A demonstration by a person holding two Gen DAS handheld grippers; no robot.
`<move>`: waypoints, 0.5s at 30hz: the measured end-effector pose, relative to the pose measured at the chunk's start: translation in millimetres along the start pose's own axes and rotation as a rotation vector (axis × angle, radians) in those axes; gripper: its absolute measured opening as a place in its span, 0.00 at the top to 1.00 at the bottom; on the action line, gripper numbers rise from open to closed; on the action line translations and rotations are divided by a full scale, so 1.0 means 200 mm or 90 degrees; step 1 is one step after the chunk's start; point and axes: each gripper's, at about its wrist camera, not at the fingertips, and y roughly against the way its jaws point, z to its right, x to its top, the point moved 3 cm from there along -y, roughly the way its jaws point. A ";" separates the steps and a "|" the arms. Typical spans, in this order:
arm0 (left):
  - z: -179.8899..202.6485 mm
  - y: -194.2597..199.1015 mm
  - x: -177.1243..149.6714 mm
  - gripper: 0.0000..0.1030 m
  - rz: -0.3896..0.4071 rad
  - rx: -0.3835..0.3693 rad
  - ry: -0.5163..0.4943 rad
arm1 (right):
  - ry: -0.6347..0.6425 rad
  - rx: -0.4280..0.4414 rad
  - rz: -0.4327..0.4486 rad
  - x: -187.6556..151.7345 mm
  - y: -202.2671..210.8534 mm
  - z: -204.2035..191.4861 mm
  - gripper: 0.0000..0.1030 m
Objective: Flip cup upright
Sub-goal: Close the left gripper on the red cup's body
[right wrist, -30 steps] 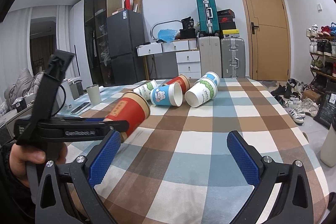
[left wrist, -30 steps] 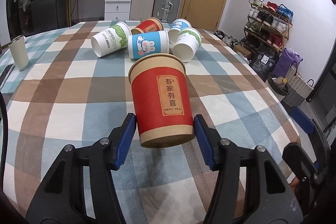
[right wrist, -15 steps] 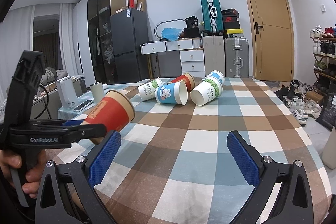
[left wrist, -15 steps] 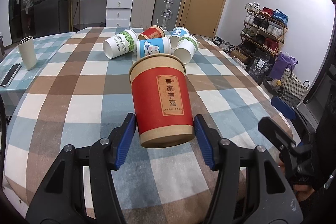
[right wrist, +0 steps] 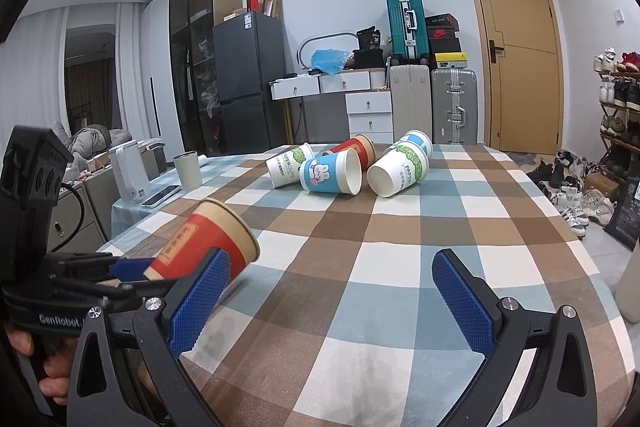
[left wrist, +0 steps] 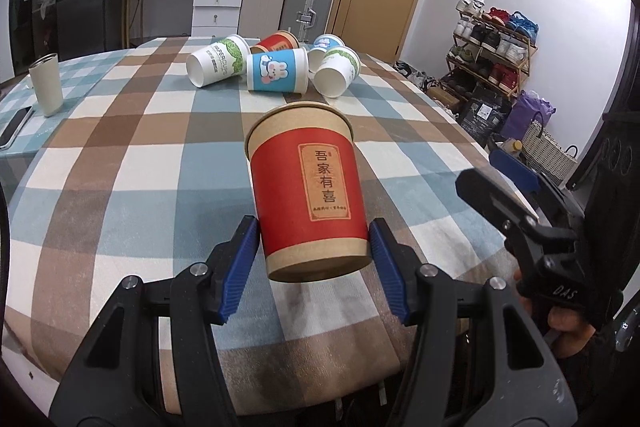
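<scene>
Cup [left wrist: 308, 195] (red), clamped, left hand-held gripper [left wrist: 314, 263]

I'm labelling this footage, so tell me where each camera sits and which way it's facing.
Left wrist: on the left gripper, looking along its fingers at the held red cup; right gripper and hand at the right edge.
Right wrist: on the open right gripper, facing across the checked table; left gripper at left.
Shared: red cup, fallen cups.

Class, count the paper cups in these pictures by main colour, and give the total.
Red paper cups: 2
Blue paper cups: 2
White-and-green paper cups: 2
Total: 6
</scene>
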 end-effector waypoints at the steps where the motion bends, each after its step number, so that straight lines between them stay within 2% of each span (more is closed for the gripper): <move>1: 0.00 -0.01 -0.01 0.47 -0.001 -0.001 0.000 | 0.001 -0.001 -0.001 0.00 0.00 0.00 0.00; 15: 0.03 -0.08 -0.06 0.47 -0.019 -0.001 -0.004 | 0.003 -0.007 -0.013 -0.02 -0.02 0.00 0.00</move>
